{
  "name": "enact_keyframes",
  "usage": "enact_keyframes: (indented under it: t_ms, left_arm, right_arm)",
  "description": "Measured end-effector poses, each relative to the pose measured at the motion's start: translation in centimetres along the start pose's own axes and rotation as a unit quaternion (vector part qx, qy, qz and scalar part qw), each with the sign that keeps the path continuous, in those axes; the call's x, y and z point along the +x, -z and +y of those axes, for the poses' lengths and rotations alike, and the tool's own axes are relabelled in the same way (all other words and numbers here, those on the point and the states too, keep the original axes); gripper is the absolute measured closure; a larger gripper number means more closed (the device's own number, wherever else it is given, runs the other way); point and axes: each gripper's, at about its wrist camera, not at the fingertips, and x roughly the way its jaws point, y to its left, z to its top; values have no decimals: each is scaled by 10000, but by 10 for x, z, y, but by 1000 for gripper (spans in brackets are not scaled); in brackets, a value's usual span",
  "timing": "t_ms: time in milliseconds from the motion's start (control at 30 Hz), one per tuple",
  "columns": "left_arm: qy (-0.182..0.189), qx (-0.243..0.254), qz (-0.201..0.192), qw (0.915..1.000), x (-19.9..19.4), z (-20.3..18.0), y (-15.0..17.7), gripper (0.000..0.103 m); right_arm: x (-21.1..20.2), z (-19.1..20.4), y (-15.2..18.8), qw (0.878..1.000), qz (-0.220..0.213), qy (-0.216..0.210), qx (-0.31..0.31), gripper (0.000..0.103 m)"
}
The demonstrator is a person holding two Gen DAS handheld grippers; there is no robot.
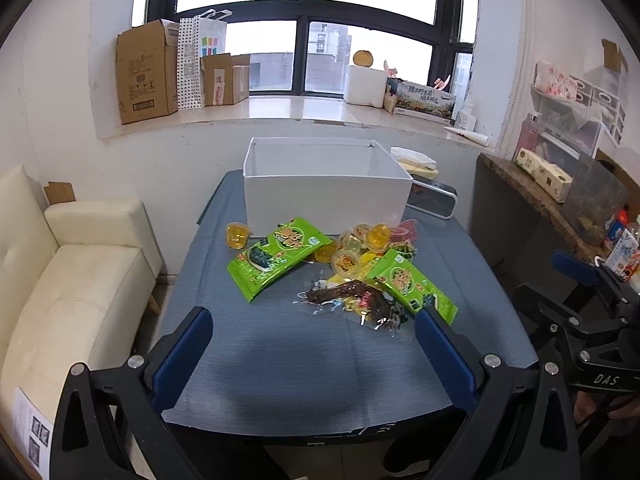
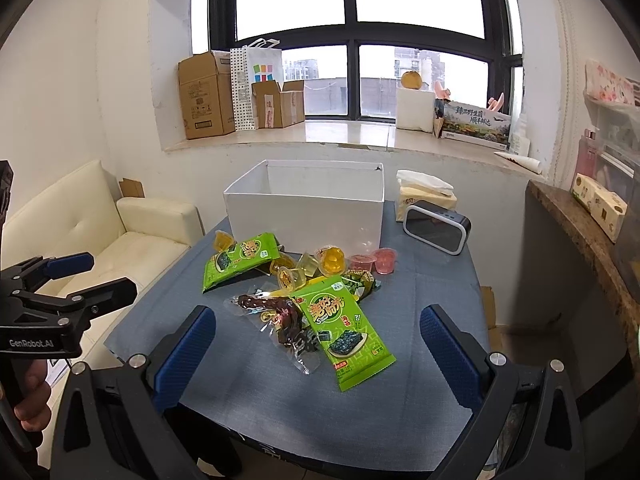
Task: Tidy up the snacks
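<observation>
I see the blue-clothed table (image 2: pixel 420 380) bearing a white box (image 2: pixel 320 220) at its far side; none of the box's interior that I can see holds anything. Nothing sorted yet, by my reading. In front of the box lie two green seaweed packs (image 2: pixel 344 328) (image 1: pixel 276 256), a brown vacuum-packed meat snack (image 2: pixel 276 316) and jelly cups (image 2: pixel 334 260). Left gripper (image 1: pixel 312 356) and right gripper (image 2: pixel 318 356) hover spread wide, holding nothing.

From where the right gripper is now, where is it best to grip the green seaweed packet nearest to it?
Probably by the near bottom edge of the green seaweed packet. It lies flat on the table, its far end resting on the meat snack and jelly cups, while this end is free. The right hand-held gripper is open; come low from the near side and pinch the thin sealed edge.
</observation>
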Motion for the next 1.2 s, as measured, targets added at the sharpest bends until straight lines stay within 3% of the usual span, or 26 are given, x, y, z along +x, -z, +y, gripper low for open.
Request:
enact_keyframes:
  t_ms: [567, 733, 1200]
  left_arm:
    - [20, 181, -95, 9998, -3, -7, 2, 0]
    - [-234, 282, 39, 9993, 2, -9, 5, 0]
    - [-25, 224, 150, 9996, 7, -6, 4, 0]
  right_arm:
    - [4, -1, 2, 10000, 36, -50, 32, 0]
    - [5, -3, 4, 9999, 57, -49, 78, 0]
    - [8, -2, 6, 9998, 99, -159, 79, 0]
